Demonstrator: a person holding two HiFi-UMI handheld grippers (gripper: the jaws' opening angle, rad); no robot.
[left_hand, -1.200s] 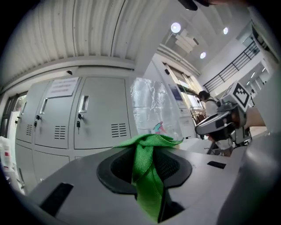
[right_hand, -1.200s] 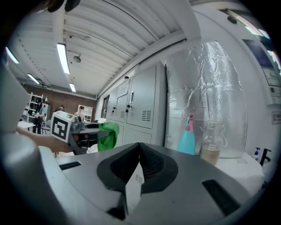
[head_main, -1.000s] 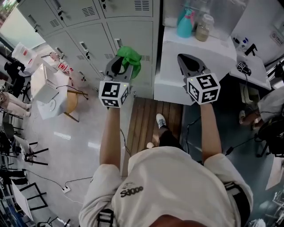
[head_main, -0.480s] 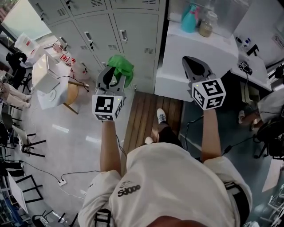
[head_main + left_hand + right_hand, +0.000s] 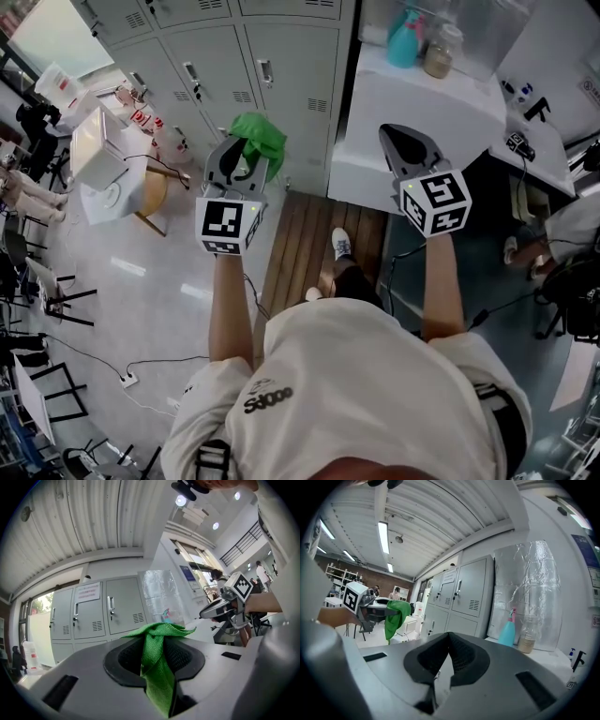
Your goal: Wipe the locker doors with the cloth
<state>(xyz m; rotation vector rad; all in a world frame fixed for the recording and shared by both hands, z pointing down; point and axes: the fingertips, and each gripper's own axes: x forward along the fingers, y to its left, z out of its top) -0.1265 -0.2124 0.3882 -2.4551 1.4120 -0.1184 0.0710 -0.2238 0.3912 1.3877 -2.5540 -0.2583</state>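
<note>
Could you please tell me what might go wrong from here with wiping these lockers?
The left gripper is shut on only a narrow fold of the green cloth, so dragging it across the locker doors might pull it loose. The right gripper, shut and empty, hangs by the white counter that holds the spray bottle and jar; a careless swing could tip them.

We see our right gripper (image 5: 449, 641), jaws together on nothing, grey lockers (image 5: 464, 597) ahead, a teal spray bottle (image 5: 507, 633) beside a jar (image 5: 528, 641), and a green cloth (image 5: 395, 618) at left.
</note>
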